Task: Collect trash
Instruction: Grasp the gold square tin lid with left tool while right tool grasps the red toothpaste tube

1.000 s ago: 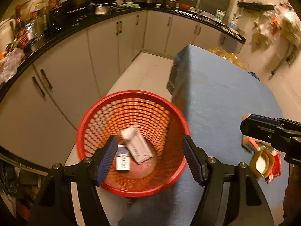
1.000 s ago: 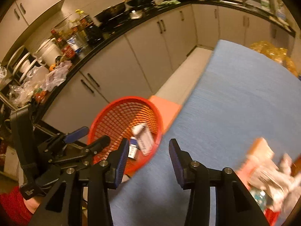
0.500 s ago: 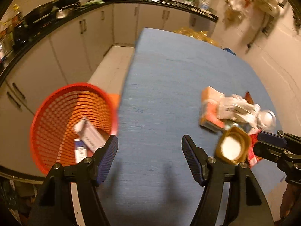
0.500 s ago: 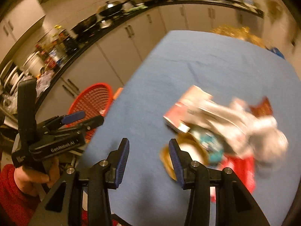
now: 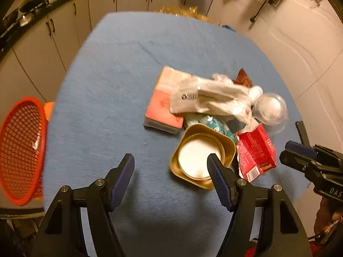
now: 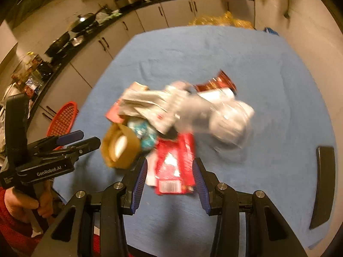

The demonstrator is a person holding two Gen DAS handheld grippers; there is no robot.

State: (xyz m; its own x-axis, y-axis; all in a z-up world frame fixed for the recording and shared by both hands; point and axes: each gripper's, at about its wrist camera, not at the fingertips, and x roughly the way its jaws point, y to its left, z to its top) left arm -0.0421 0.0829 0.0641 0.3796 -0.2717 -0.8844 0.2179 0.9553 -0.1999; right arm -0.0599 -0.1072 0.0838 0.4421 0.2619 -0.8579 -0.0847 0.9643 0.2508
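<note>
While the red basket (image 5: 20, 150) sits off the left edge of the blue table (image 5: 111, 98), the trash is piled in the middle: a gold tin (image 5: 201, 156), a red wrapper (image 6: 173, 165), a pink box (image 5: 165, 105), a crumpled white bag (image 5: 210, 98). Both the left gripper (image 5: 170, 163) and the right gripper (image 6: 169, 171) are spread wide, holding nothing.

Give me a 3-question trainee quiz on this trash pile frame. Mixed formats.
1. True or false: the left gripper is shut on the gold tin.
2. Multiple choice: which item lies between the right gripper's fingers? A) clear plastic cup B) red wrapper C) pink box
3. Fill in: the red basket stands off the table's ___ edge in the left wrist view.

Key:
1. False; it is open.
2. B, the red wrapper.
3. Left.
</note>
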